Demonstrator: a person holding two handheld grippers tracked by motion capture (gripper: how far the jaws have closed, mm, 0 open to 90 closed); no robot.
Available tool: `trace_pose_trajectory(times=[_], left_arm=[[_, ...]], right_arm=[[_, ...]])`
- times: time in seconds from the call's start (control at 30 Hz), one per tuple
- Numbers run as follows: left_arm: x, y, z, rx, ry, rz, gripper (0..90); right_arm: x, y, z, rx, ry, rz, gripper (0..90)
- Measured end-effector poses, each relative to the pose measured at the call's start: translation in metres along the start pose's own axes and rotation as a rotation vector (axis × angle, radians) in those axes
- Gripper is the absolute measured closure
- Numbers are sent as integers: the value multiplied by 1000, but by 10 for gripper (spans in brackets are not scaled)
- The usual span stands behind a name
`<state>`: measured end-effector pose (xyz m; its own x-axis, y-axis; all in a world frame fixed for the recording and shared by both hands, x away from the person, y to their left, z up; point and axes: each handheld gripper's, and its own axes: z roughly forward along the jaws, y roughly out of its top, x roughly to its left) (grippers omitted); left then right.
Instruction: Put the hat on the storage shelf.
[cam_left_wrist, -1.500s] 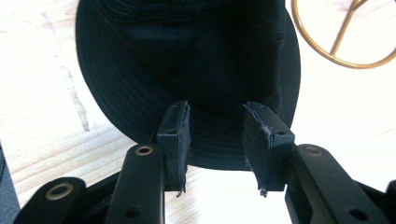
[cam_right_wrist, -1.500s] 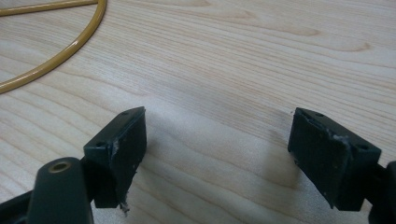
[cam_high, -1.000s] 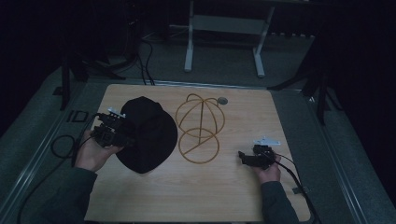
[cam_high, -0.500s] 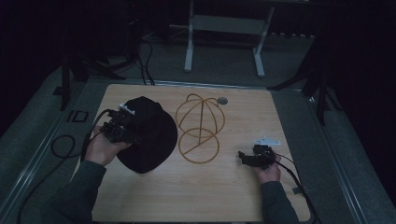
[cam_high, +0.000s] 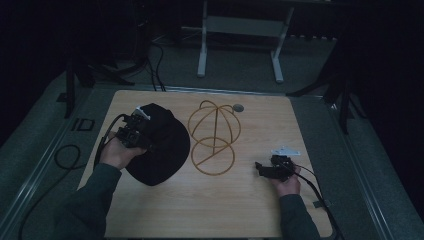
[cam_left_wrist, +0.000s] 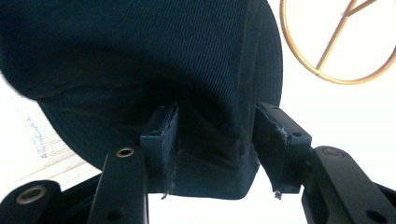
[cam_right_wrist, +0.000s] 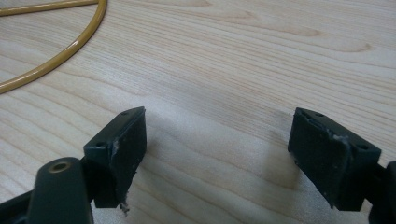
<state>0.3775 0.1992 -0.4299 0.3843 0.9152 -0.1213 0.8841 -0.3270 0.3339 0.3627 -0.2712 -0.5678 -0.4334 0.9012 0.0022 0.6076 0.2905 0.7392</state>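
Observation:
A black cap (cam_high: 162, 147) lies on the left half of the wooden table (cam_high: 280, 125). My left gripper (cam_high: 146, 136) is at its left edge. In the left gripper view a fold of the cap (cam_left_wrist: 140, 56) sits between the pads, with my left gripper (cam_left_wrist: 215, 126) wide around it. Its jaws have just been closing a little; one pad touches the cloth and the other stands just off it. A gold wire cap stand (cam_high: 214, 135) is at the table's middle. My right gripper (cam_high: 261, 168) rests open at the right, nothing between the jaws (cam_right_wrist: 219, 140).
A small grey round disc (cam_high: 238, 107) lies behind the stand. The stand's base ring (cam_right_wrist: 56, 58) curves past the far left of the right gripper view and appears at top right (cam_left_wrist: 303, 60) in the left gripper view. Cables trail off both table sides.
My left hand has moved right and a little away from the person, bringing its gripper from beside the cap onto the cap's left edge. The right hand has stayed still.

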Motion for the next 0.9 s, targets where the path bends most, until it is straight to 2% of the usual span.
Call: trace_pose_trajectory(times=[0.1, 0.23, 0.3, 0.4, 0.53, 0.57, 0.7, 0.83, 0.9], left_arm=[[1, 2, 5, 19, 6, 6, 578], [8, 2, 5, 33, 5, 14, 782], [11, 2, 5, 55, 12, 24, 822], [16, 2, 3, 70, 13, 23, 829], [28, 3, 2, 126, 4, 24, 826], [28, 3, 2, 126, 4, 24, 824], [30, 11, 10, 201, 5, 32, 794], [29, 17, 14, 225, 9, 24, 738], [30, 23, 15, 231, 15, 2, 709]], right_arm=[[0, 0, 0, 0, 0, 0, 193], [0, 0, 0, 0, 0, 0, 193], [0, 0, 0, 0, 0, 0, 192], [0, 0, 0, 0, 0, 0, 192], [0, 0, 0, 1, 1, 1, 193], [0, 0, 0, 1, 1, 1, 193], [0, 0, 0, 0, 0, 0, 193], [0, 0, 0, 0, 0, 0, 193], [0, 0, 0, 0, 0, -1, 193]])
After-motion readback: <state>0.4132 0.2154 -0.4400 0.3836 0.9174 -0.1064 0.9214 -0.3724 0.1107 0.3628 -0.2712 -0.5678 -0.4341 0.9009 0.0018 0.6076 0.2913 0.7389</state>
